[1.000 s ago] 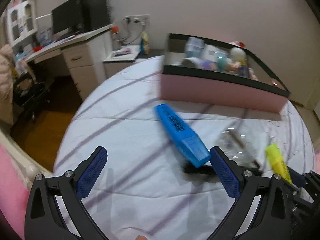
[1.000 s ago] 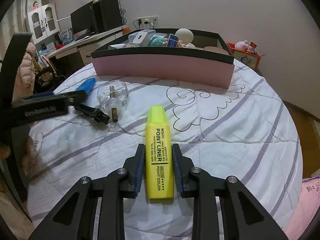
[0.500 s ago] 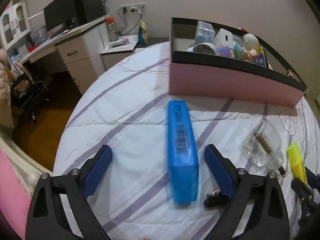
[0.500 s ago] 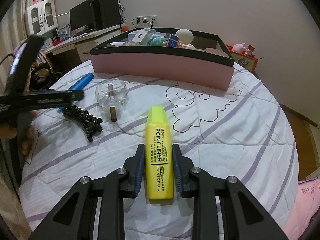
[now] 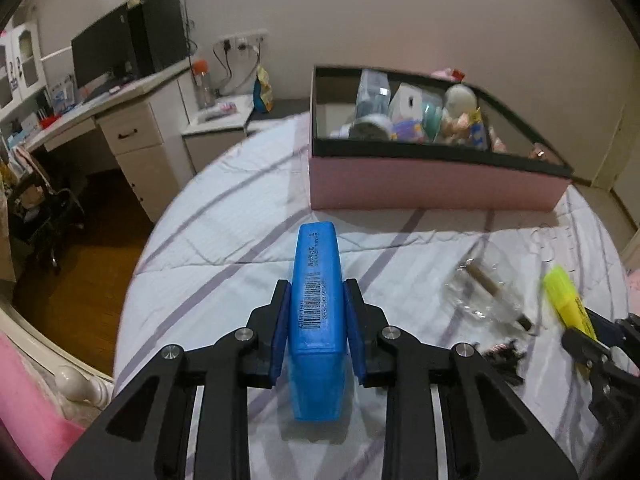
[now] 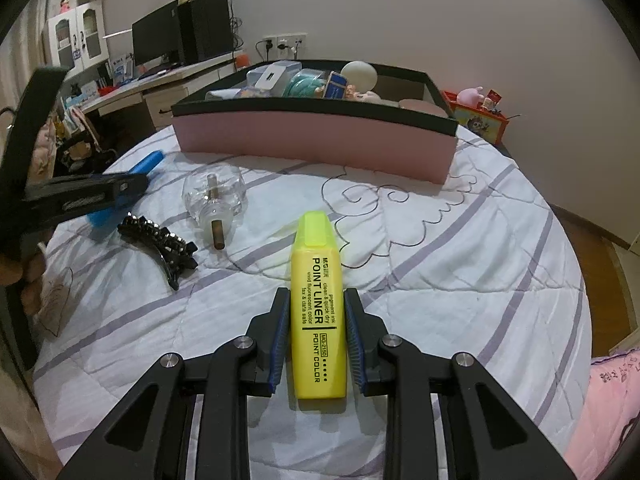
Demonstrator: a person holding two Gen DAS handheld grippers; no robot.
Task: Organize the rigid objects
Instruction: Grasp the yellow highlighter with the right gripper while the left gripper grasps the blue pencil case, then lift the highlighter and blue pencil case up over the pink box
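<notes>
My left gripper (image 5: 316,300) is shut on a blue highlighter (image 5: 317,312) with a barcode, low over the bed. It also shows at the left of the right wrist view (image 6: 136,172). My right gripper (image 6: 316,308) is shut on a yellow highlighter (image 6: 318,312) marked POINT LINER, which also shows in the left wrist view (image 5: 568,300). A pink box with a black rim (image 5: 432,176) (image 6: 312,136) stands at the far side of the bed and holds several small items.
A clear glass bottle with a cork (image 6: 214,200) (image 5: 484,292) and a black hair clip (image 6: 160,240) (image 5: 500,354) lie on the striped white quilt (image 6: 440,280) between the grippers. A desk with a monitor (image 5: 120,120) stands beyond the bed's left edge.
My left gripper has moved forward around the blue highlighter and closed on it; it was wide open before. The right gripper keeps its hold on the yellow highlighter, barely moved.
</notes>
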